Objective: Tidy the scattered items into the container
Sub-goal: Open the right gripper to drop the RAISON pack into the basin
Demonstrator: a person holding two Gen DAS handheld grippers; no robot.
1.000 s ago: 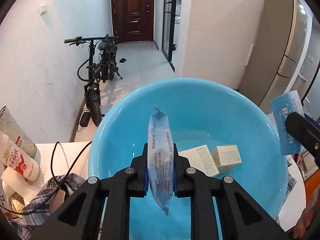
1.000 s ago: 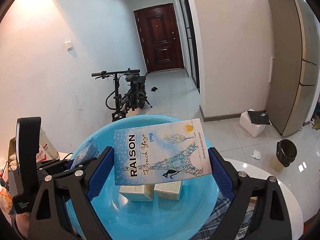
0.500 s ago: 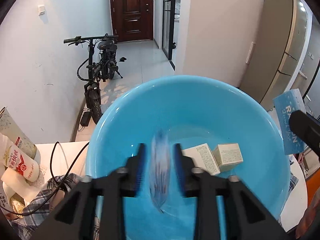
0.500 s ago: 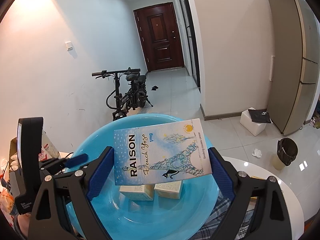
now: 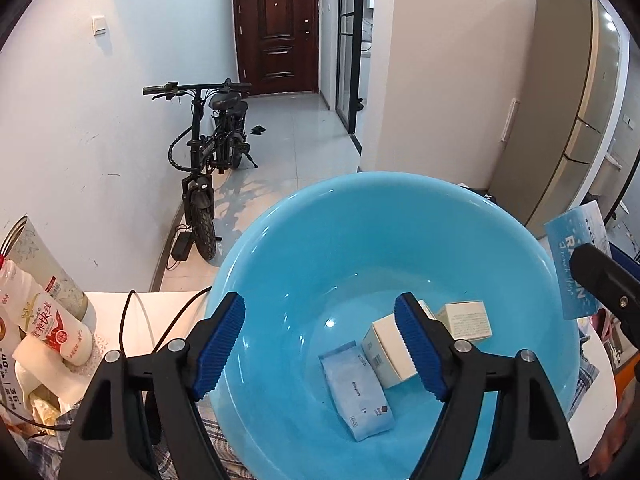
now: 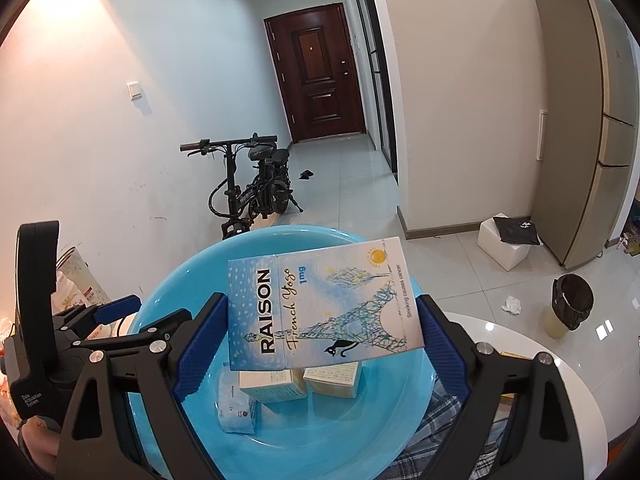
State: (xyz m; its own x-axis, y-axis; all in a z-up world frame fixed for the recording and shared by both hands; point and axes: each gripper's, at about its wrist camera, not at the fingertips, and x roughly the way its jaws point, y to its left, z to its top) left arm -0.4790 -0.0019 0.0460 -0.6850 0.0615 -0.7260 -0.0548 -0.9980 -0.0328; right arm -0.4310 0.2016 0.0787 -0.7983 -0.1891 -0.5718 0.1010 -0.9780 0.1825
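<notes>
The left hand-held gripper hangs over the blue basin with its jaws opening and nothing between the blue ribbed pads. Below it, a light-blue sachet lies flat on the basin floor, just beside and partly against a white box; a second white box sits next to that one, the two touching at a corner. The right hand-held gripper stands wide and is clamped across the ends of a blue-and-white carton printed "RAISON French Yogo", which it holds flat and level above the basin, its printed face toward the camera. In the right wrist view the two boxes show just under the carton's lower edge, with the sachet to their left. The basin rests on a round white table, over a plaid cloth that shows at its near rim. Left of the basin, on the table, stand a drink bottle with a red-and-white label and a pale tall packet behind it, and a black cable runs across the tabletop. Beyond the table, a black folding bike leans by the wall, a dark wooden door closes the hallway, and a black bin stands on the tiled floor.
</notes>
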